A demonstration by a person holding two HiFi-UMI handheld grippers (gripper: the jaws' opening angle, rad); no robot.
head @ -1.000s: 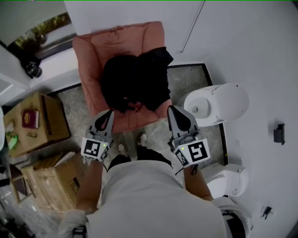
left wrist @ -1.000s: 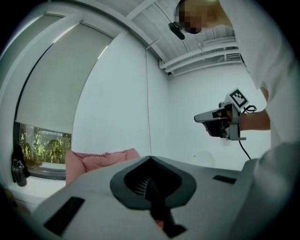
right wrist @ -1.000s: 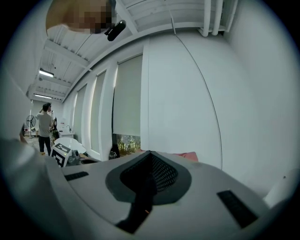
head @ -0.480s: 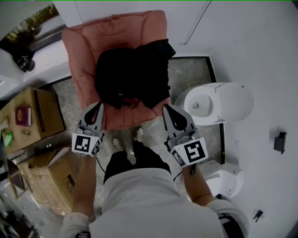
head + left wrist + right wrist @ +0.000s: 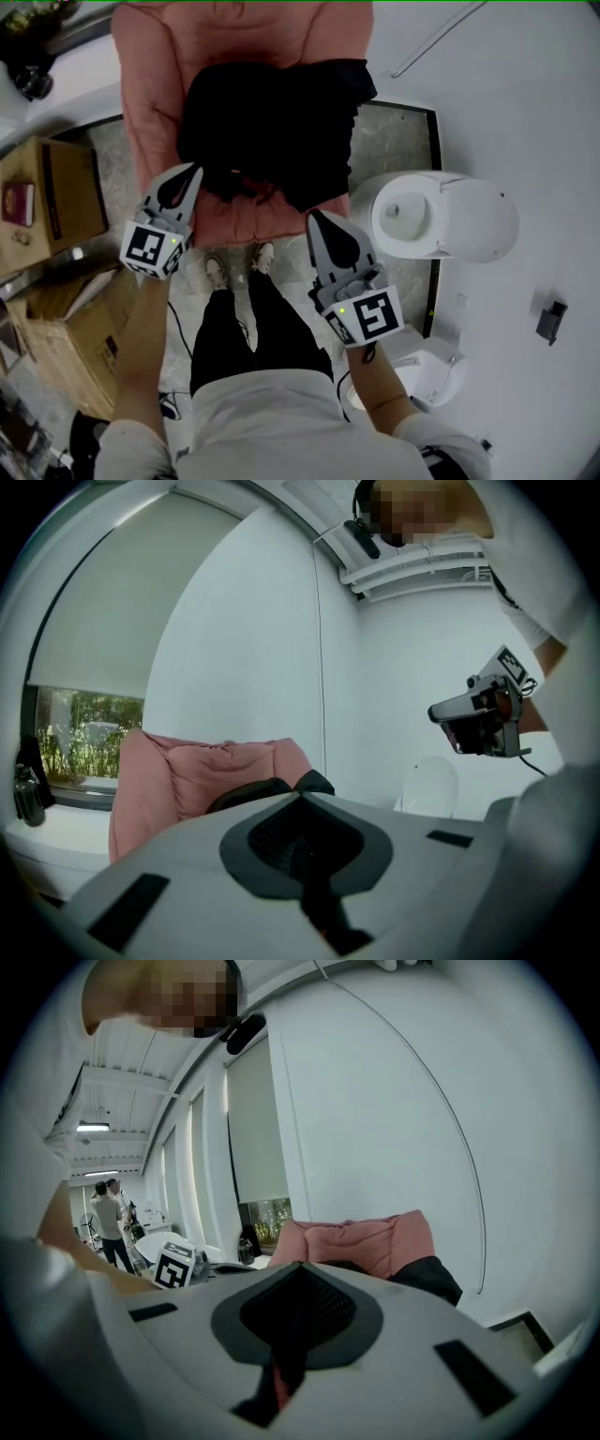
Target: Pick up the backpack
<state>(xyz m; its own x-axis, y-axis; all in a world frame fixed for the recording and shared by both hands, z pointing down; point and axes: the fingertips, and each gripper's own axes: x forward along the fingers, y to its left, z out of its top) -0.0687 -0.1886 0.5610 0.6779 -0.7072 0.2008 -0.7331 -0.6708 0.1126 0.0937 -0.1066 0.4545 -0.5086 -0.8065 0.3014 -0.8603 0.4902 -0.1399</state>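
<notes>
— Left tool (image 5: 190,172) and right tool (image 5: 315,217), what state?
— Both clenched on nothing, mid-frame, left and centre.
— And the backpack (image 5: 272,131)?
— Beyond them, upper centre, black, lying on the pink armchair (image 5: 150,103).

pink armchair (image 5: 150,94), white stool (image 5: 469,220), cardboard box (image 5: 70,202)

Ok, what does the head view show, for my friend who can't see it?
Seen from above, a black backpack lies on a pink armchair. The person stands before it, pointing the left gripper and right gripper at the chair, both shut and empty. Cardboard boxes sit at the left, a round white object at the right.
</notes>
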